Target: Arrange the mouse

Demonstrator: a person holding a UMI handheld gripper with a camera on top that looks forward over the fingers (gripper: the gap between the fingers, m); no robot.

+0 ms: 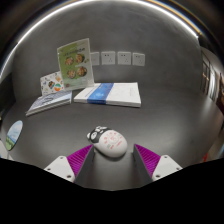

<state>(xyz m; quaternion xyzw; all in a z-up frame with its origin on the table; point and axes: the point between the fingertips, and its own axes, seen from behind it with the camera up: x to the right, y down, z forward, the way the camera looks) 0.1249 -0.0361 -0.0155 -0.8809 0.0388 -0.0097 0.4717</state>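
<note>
Two stacks sit mid-frame on the grey tabletop (150,125): blue-white flat box (110,95), white booklet (50,103); green illustrated card (74,62) stands upper left. White rounded mouse with black markings (107,142) lies between wide-spread fingers of gripper (110,160), gaps either side, nothing held.

print on upright leaflets (74,62) too small to read, round object (13,135) cut off

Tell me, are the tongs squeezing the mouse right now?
No, the tongs are open, and the mouse lies on the table just ahead of the fingers, with space on both sides.
</note>
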